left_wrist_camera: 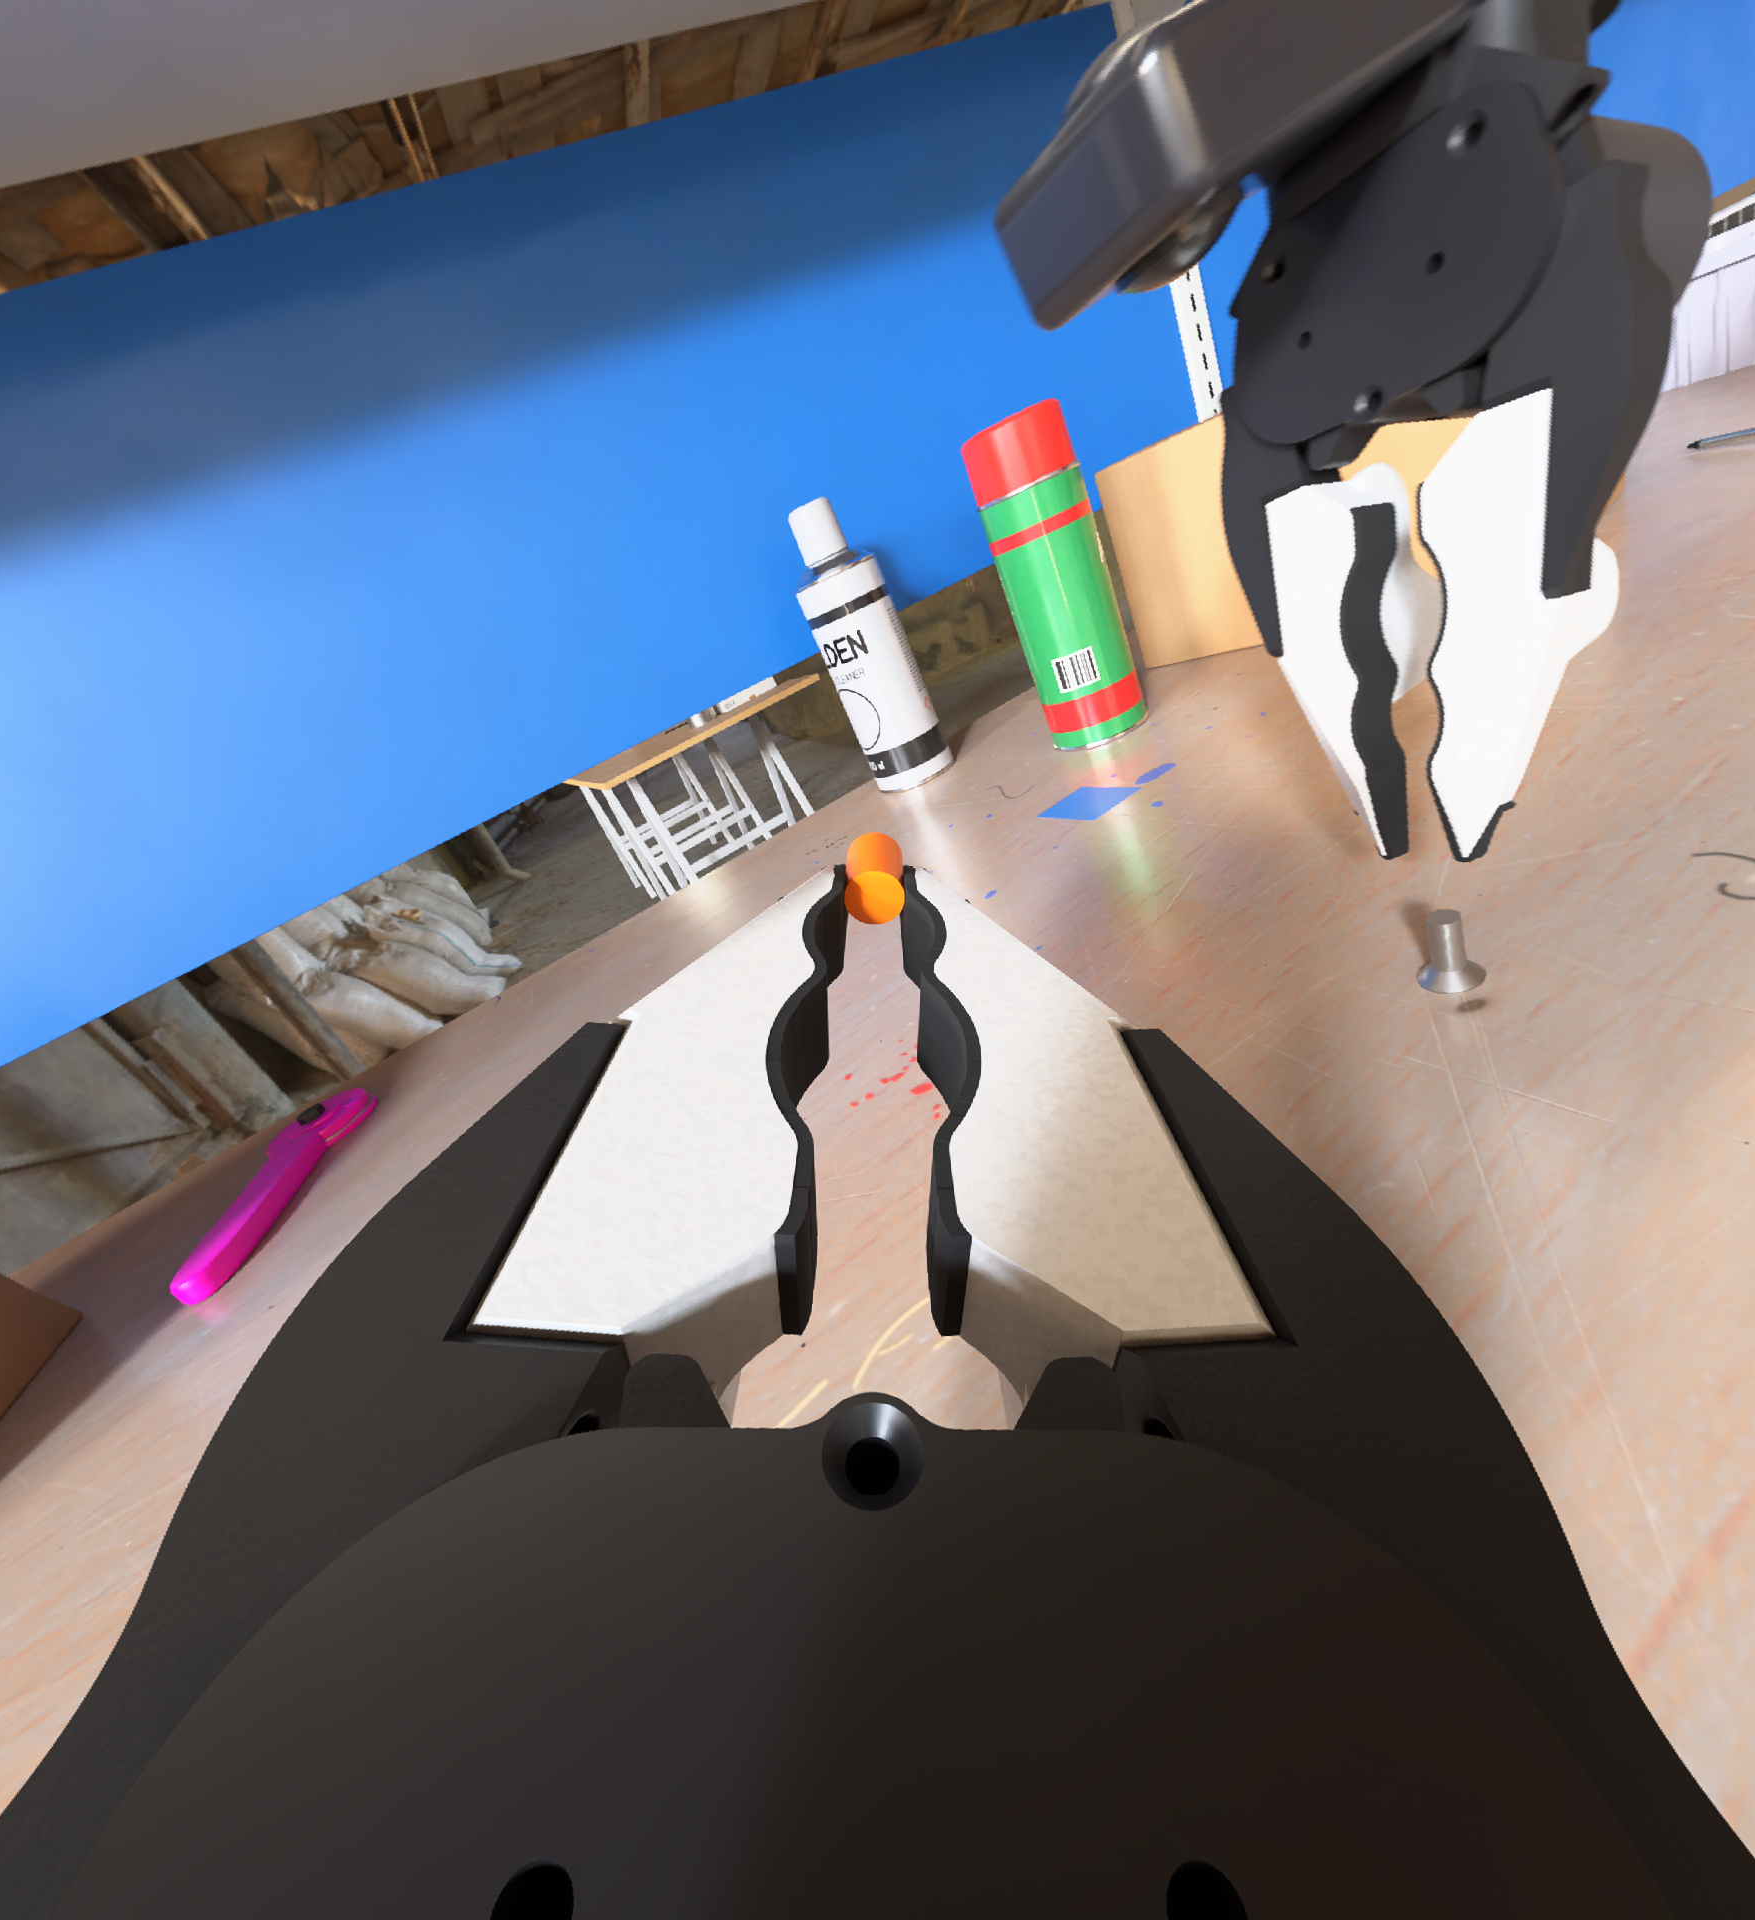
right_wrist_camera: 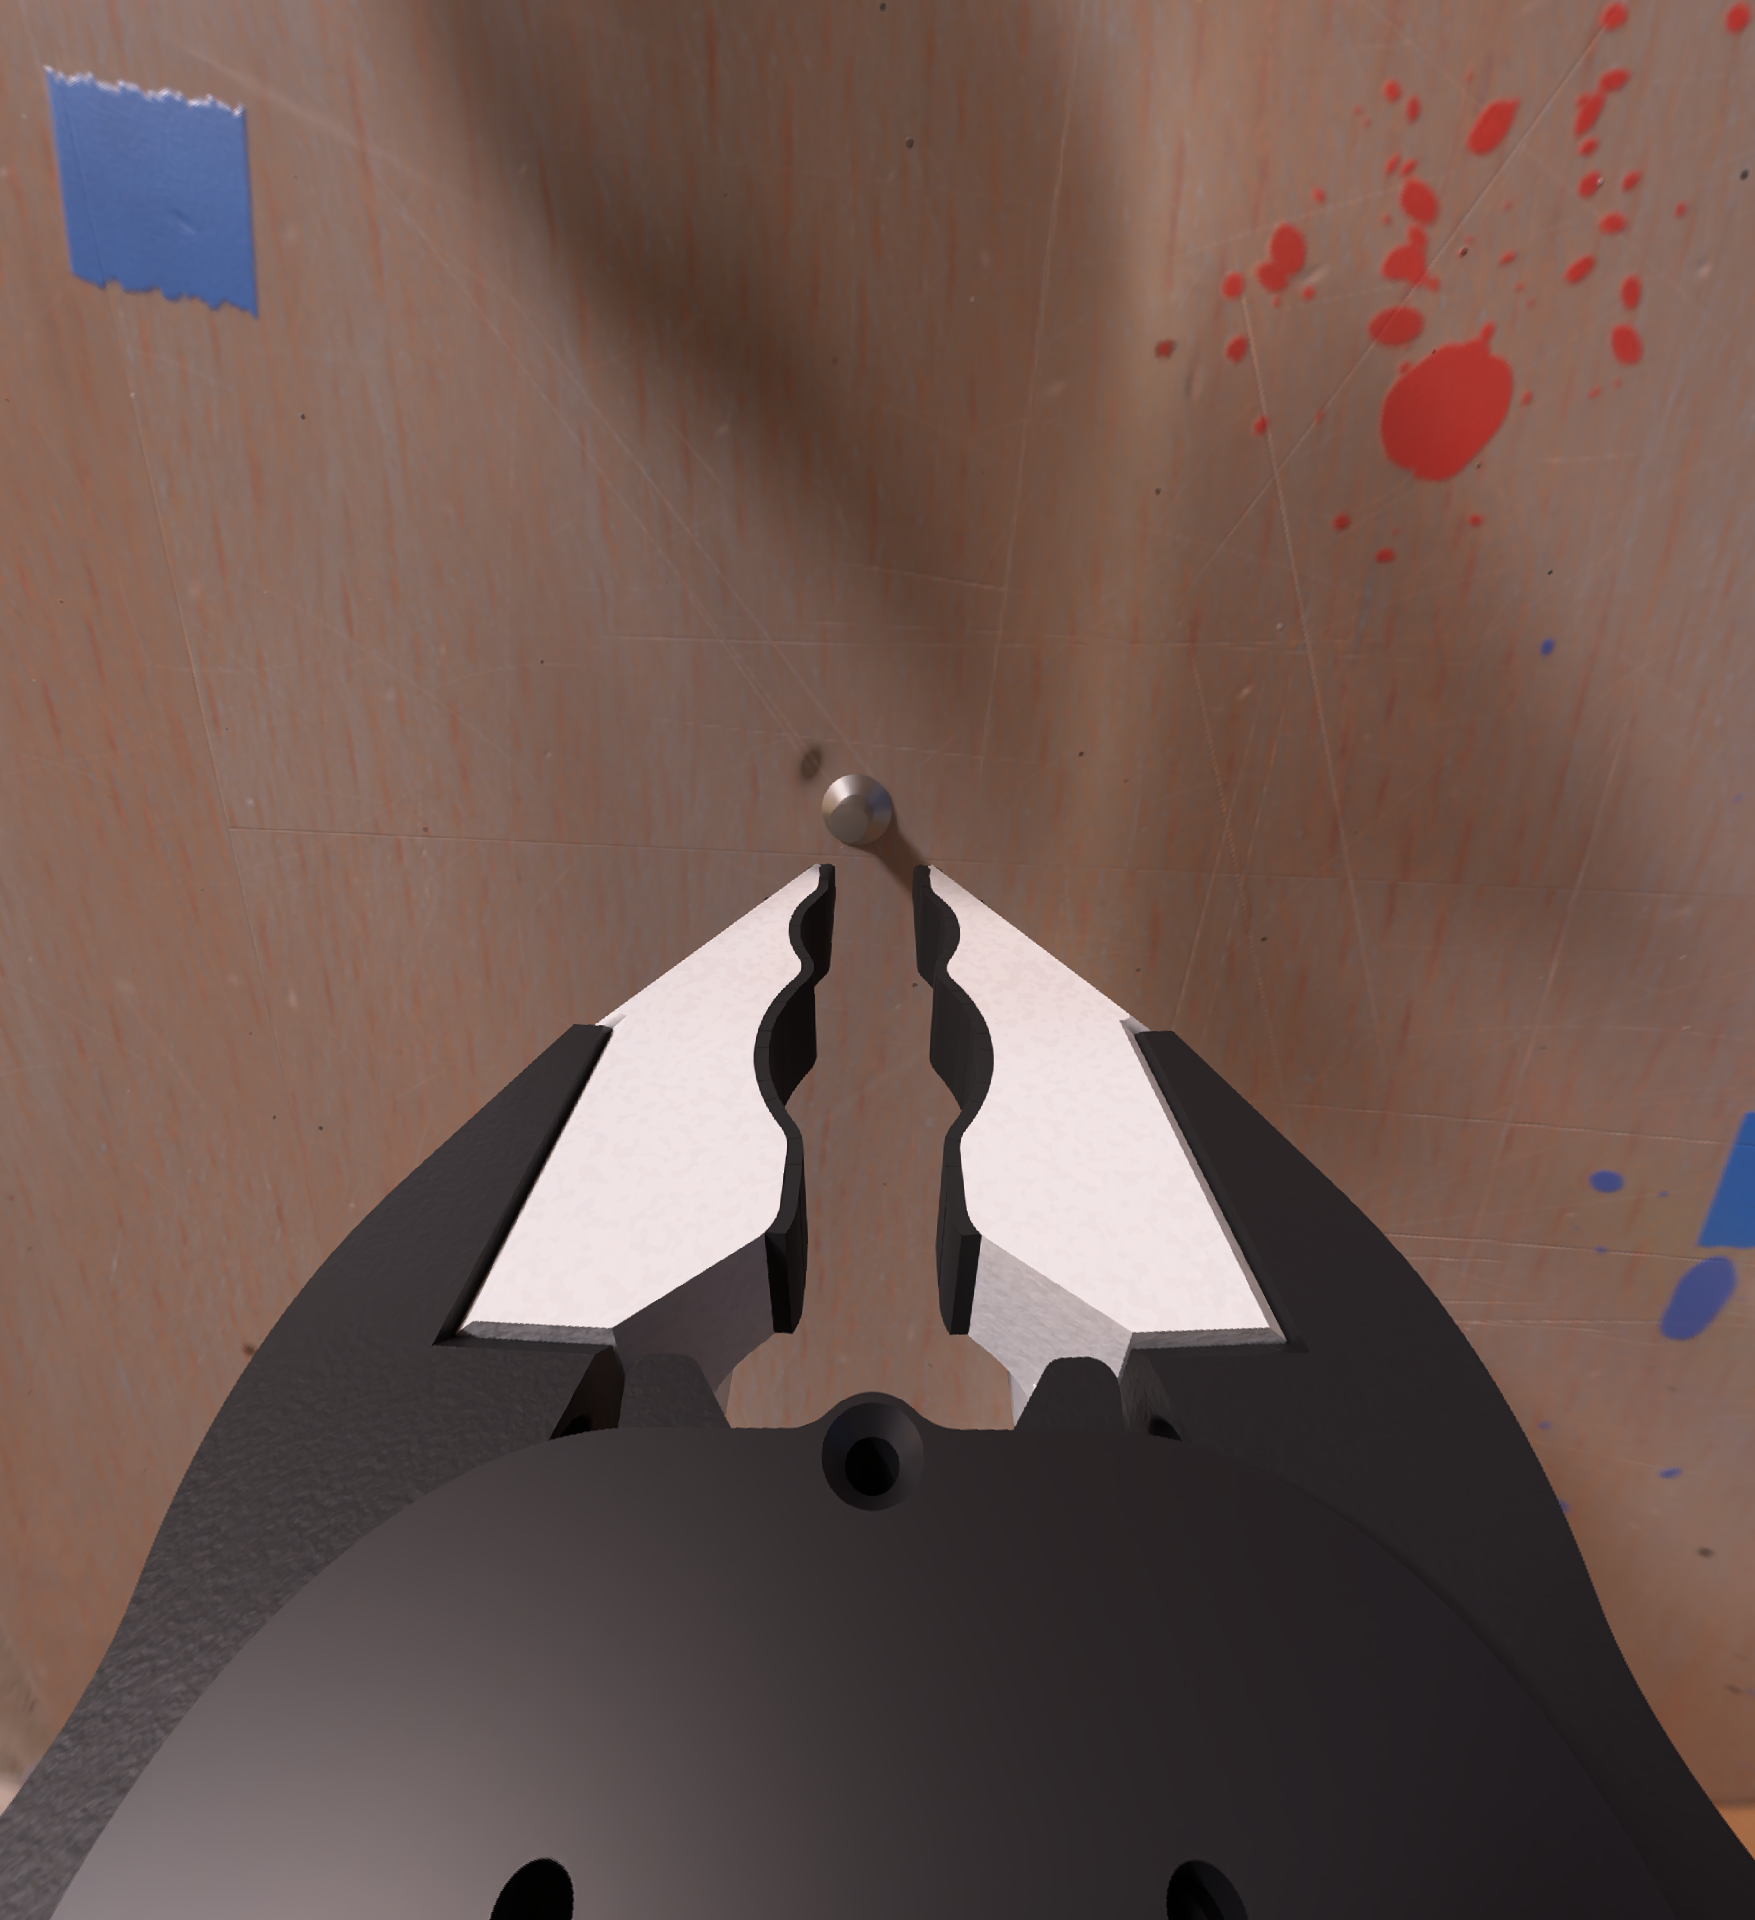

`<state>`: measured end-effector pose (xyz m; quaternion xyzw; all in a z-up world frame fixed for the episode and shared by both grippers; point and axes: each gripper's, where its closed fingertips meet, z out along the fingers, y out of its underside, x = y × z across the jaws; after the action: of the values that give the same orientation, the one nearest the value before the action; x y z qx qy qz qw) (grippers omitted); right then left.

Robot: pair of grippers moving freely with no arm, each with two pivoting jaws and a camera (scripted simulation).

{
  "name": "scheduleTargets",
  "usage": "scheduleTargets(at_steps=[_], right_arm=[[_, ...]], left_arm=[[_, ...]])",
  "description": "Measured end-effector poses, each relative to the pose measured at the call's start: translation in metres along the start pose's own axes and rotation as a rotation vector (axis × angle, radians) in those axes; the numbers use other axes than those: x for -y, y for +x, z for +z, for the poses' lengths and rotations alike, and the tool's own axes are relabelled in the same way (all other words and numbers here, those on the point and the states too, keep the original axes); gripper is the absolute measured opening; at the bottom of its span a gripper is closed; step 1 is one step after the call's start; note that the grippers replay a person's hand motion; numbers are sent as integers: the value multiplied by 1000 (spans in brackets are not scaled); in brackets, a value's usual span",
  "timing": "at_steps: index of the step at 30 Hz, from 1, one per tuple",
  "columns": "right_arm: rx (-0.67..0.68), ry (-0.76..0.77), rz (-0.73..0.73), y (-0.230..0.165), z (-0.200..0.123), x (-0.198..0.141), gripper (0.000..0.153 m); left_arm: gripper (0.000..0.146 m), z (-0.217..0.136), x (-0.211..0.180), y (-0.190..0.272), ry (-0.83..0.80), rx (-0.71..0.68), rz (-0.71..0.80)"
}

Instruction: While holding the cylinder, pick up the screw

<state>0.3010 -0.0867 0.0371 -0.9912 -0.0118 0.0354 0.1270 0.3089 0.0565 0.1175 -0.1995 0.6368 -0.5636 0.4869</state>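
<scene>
Our left gripper (left_wrist_camera: pixel 873 883) pinches the small orange cylinder (left_wrist_camera: pixel 874 879) at its very fingertips, clear of the scuffed wooden tabletop (left_wrist_camera: pixel 1268 1247). Our right gripper (right_wrist_camera: pixel 874 873) hangs above the table, pointing down, jaws parted by a narrow gap and holding nothing. The screw (right_wrist_camera: pixel 856 809) stands on its flared head just beyond and below those tips, smooth metal shank up, well clear of the spray cans (left_wrist_camera: pixel 1055 582). We judge it light, rigid and slippery, with a round shank likely to squirt out of a glancing pinch. We would close squarely across the shank, low near the head, where the flare can stop it sliding out.
</scene>
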Motion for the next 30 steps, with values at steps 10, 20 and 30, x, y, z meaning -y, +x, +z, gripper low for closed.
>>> scheduleTargets(at_steps=[10,20,30], right_arm=[[-4,153,9,-13,22,-17,13],[-222,189,136,32,-19,-47,9],[-412,202,339,80,-70,-103,9]], left_arm=[[9,0,0,-5,17,-3,-59],[9,1,-1,-3,21,-28,-74],[9,5,-6,-5,1,-43,-130]])
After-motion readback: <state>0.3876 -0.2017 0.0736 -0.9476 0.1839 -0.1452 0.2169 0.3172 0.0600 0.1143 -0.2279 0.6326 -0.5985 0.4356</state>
